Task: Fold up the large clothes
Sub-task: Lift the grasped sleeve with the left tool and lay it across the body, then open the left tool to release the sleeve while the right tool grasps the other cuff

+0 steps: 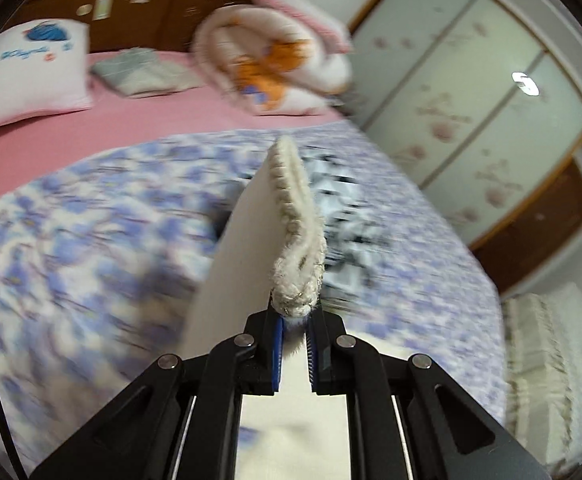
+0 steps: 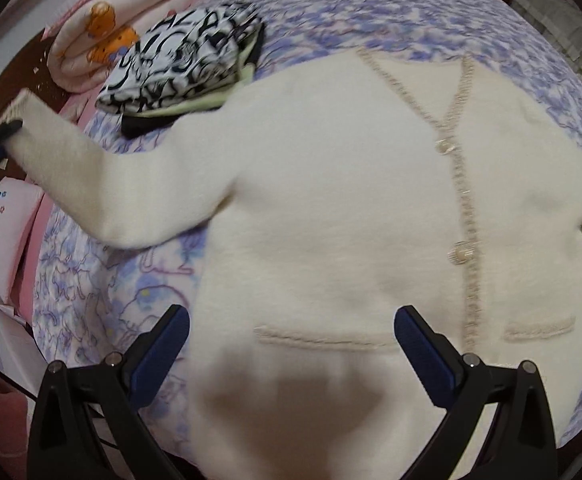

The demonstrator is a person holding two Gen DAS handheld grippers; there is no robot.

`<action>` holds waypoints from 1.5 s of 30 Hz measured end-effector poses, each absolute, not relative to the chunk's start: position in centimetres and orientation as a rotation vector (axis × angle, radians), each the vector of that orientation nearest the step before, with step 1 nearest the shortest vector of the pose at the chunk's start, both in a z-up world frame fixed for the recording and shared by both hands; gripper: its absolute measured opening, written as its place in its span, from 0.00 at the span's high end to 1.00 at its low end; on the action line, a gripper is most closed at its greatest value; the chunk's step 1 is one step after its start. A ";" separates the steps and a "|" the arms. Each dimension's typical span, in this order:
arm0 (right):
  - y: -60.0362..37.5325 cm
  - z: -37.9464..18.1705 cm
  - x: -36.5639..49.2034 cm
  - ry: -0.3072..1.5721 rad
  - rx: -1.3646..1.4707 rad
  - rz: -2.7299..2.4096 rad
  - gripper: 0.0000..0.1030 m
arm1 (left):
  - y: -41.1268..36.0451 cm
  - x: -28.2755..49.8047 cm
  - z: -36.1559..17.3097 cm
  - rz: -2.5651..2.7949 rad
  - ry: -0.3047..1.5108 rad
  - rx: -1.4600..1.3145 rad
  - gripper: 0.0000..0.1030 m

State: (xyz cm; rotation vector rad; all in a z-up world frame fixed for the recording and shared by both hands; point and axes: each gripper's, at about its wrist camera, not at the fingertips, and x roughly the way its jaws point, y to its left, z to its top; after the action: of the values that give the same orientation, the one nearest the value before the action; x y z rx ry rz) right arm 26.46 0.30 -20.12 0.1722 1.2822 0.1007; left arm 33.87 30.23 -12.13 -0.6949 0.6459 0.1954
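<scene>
My right gripper (image 2: pixel 291 344) hangs with its jaws spread wide and nothing between them, just above the lower front of the fluffy cream knit cardigan (image 2: pixel 331 208), near its left pocket trim. The cardigan lies face up, buttoned, on the bed's lilac floral cover (image 2: pixel 371 8). My left gripper (image 1: pixel 293 316) is clamped on the ribbed cuff (image 1: pixel 295 216) of one sleeve, lifted off the cover. Beyond the shoulder sits a folded black-and-white patterned garment (image 2: pixel 187 60), touching the cardigan. Farther off are a rolled pink blanket with orange bears (image 2: pixel 107 28) and a white pillow with a blue print (image 1: pixel 31 68).
</scene>
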 end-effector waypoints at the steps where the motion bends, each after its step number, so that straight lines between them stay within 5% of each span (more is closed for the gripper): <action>1: -1.2 -19.8 26.3 1.268 0.174 0.094 0.00 | 28.5 33.9 -11.5 0.168 0.636 -0.695 0.93; 11: -15.7 -19.6 25.4 1.175 0.287 -0.043 0.00 | 6.3 36.7 -10.4 -0.124 0.714 -0.584 0.93; 20: -25.3 -23.4 25.7 1.173 0.396 -0.110 0.00 | -7.5 39.7 -19.2 -0.267 1.013 -0.403 0.91; 23: -26.5 -24.9 26.2 1.187 0.405 -0.090 0.00 | -9.2 40.3 -22.2 -0.281 1.113 -0.361 0.77; 25: -26.8 -25.9 26.7 1.208 0.418 -0.063 0.00 | -9.1 40.3 -23.1 -0.289 1.149 -0.375 0.49; 28: -27.0 -27.0 27.6 1.222 0.464 -0.026 0.01 | -7.5 40.6 -23.0 -0.262 1.154 -0.402 0.22; 30: -26.8 -27.8 28.2 1.223 0.520 0.019 0.03 | -5.9 40.7 -22.7 -0.225 1.157 -0.384 0.16; 33: -26.1 -29.3 29.5 1.233 0.600 0.075 0.11 | -2.7 40.9 -23.2 -0.110 1.200 -0.277 0.15; 35: -25.8 -30.6 30.7 1.245 0.674 0.093 0.25 | -0.2 40.6 -23.9 -0.019 1.229 -0.205 0.15; 40: -25.3 -32.1 32.9 1.221 0.729 0.042 0.33 | 8.2 38.6 -26.4 0.177 1.313 -0.177 0.15; 43: -25.4 -31.9 33.8 1.204 0.728 0.006 0.65 | 12.9 37.3 -28.2 0.277 1.371 -0.200 0.15; 44: -25.6 -31.9 34.0 1.201 0.730 -0.010 0.86 | 14.3 36.9 -28.9 0.310 1.383 -0.206 0.15; 45: -25.9 -32.0 34.1 1.192 0.738 -0.006 0.85 | 15.2 36.8 -29.5 0.334 1.391 -0.211 0.15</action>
State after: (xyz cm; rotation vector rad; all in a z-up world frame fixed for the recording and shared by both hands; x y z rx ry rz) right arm 34.07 -25.87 -31.96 0.7384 1.1922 -0.0063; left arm 36.83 15.23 -29.47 -0.2105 1.3909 0.3340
